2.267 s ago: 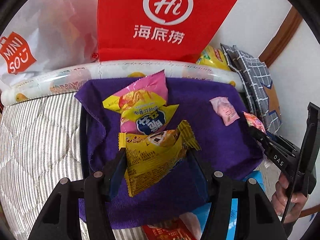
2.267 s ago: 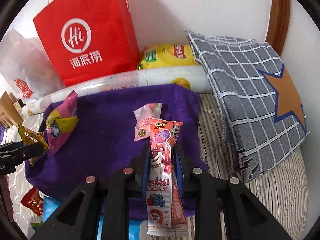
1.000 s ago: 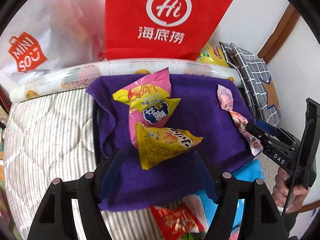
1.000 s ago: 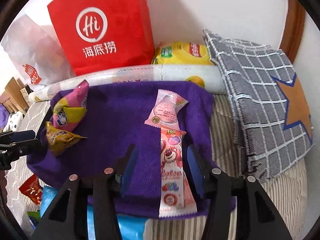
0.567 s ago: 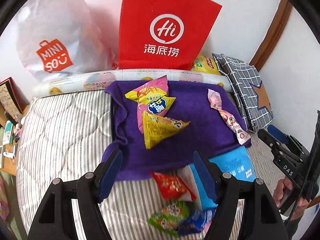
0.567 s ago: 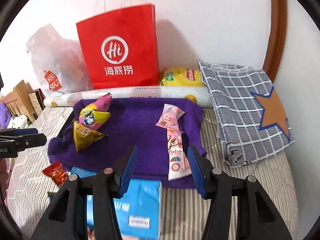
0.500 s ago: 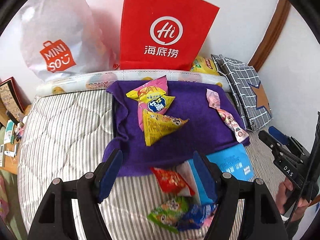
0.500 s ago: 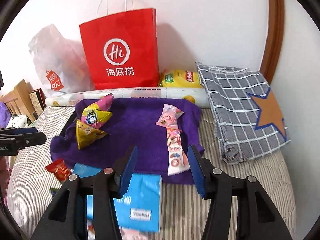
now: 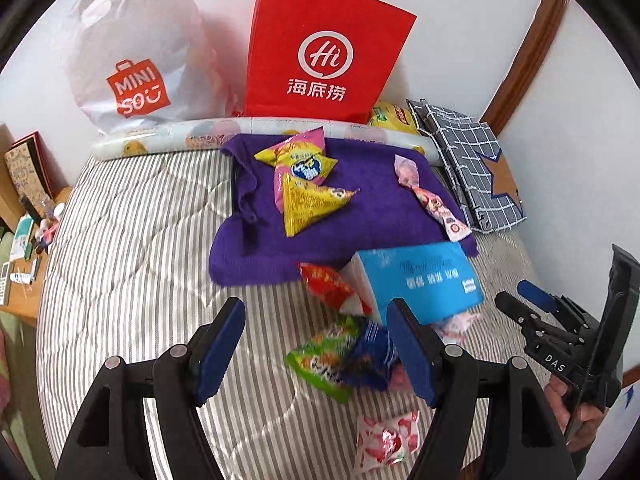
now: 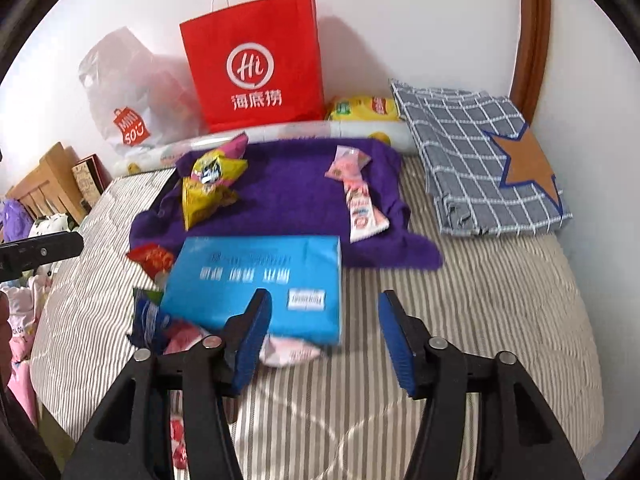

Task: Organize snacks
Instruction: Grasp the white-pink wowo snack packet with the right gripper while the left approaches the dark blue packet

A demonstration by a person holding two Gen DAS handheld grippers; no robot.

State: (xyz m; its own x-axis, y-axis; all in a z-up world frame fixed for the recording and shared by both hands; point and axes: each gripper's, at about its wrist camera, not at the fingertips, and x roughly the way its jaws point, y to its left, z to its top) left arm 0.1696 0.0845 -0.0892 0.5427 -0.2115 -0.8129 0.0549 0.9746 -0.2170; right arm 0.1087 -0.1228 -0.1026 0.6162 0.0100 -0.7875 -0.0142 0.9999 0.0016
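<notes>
Change: yellow packet (image 9: 308, 204) and pink stick (image 9: 438, 210) have been released onto the purple cloth (image 9: 360, 216).
Left claw (image 9: 316, 338): wide, empty, drawn back.
Right claw (image 10: 324, 336): empty, being opened.
Remaining: loose snacks (image 9: 344, 354) near the blue box (image 9: 424, 280) on the bed (image 9: 132, 240), likely next.

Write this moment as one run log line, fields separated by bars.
left tongs: open, empty | right tongs: opening, empty | purple cloth: four snacks | loose snacks beside blue box

Fuzzy matt purple cloth (image 9: 360, 216); glossy foil yellow snack packet (image 9: 308, 204); matt red paper bag (image 9: 320, 52).
</notes>
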